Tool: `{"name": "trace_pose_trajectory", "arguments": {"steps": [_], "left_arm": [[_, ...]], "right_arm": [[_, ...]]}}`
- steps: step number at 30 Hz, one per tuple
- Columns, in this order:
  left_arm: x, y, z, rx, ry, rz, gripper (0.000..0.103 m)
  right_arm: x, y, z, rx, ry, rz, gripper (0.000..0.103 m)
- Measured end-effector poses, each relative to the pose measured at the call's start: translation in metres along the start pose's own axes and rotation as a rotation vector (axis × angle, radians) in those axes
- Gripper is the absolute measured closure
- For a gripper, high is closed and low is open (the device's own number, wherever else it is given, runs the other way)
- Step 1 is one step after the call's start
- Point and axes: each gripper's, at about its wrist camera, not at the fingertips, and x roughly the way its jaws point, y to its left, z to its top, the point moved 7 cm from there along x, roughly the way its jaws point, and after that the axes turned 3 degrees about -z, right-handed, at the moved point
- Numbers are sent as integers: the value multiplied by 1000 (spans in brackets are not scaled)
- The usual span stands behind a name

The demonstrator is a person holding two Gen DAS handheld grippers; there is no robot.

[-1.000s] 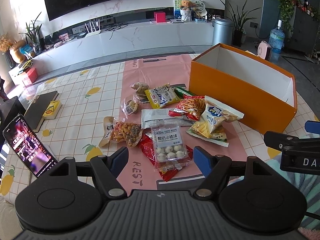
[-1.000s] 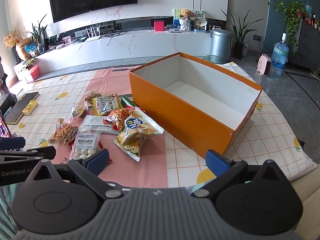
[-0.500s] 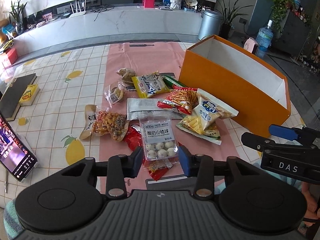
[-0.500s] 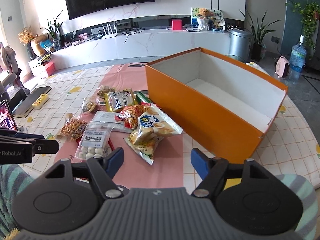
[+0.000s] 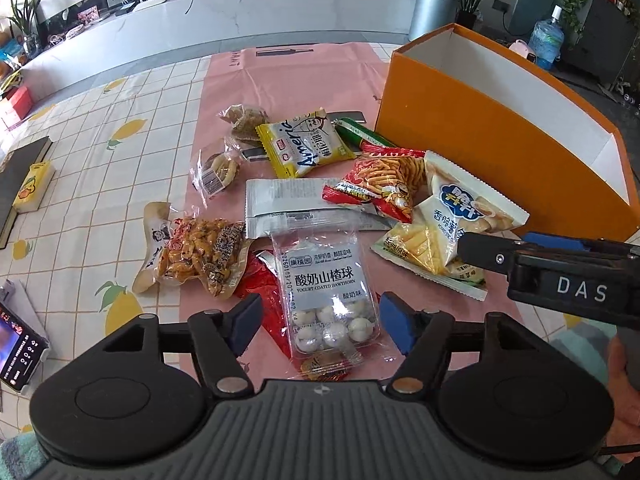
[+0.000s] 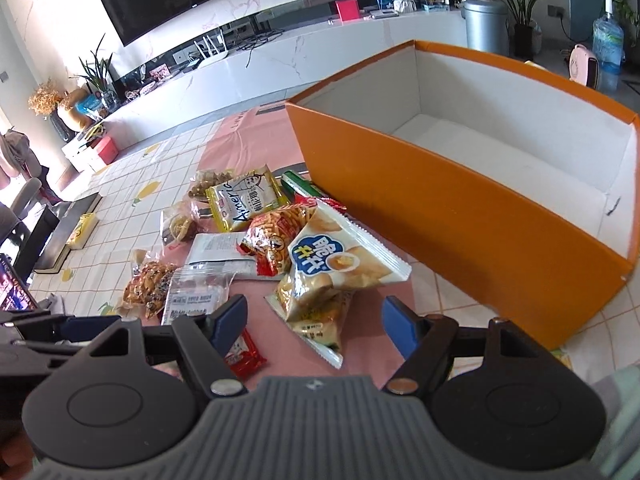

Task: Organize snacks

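Several snack packs lie on the pink mat beside an orange box (image 5: 500, 152) with an empty white inside (image 6: 500, 152). My left gripper (image 5: 320, 320) is low over the clear yogurt hawthorn ball pack (image 5: 326, 284); its jaws are opening, with the pack's lower end between them and untouched. My right gripper (image 6: 315, 322) stands open over the lower end of a pale yellow chip bag (image 6: 316, 312), which lies under a white chip bag (image 6: 340, 260). Its pads do not touch the yellow bag. A red stick-snack bag (image 5: 380, 184) and a yellow packet (image 5: 308, 146) lie further off.
A nut pack (image 5: 196, 252), a silver pouch (image 5: 288, 204) and a red packet (image 5: 264, 284) crowd the hawthorn pack. A phone (image 5: 16, 344), a book and a yellow box (image 5: 32, 184) sit at the left. The right gripper's finger (image 5: 560, 264) reaches in beside the left one.
Both grippers have come down and closer to the snacks. The left jaws narrowed around the hawthorn pack and then widened again. The right jaws narrowed from their widest.
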Motion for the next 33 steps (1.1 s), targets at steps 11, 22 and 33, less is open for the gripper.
{"name": "trace_pose_trajectory", "arguments": {"steps": [11, 22, 33], "left_arm": [[31, 3, 1, -47, 4, 0, 14], [44, -1, 1, -19, -2, 38, 13], [40, 0, 2, -17, -41, 46, 35]], "right_arm": [[36, -3, 4, 39, 25, -20, 39], [54, 3, -3, -8, 41, -25, 74], [36, 0, -3, -98, 15, -93, 77]]}}
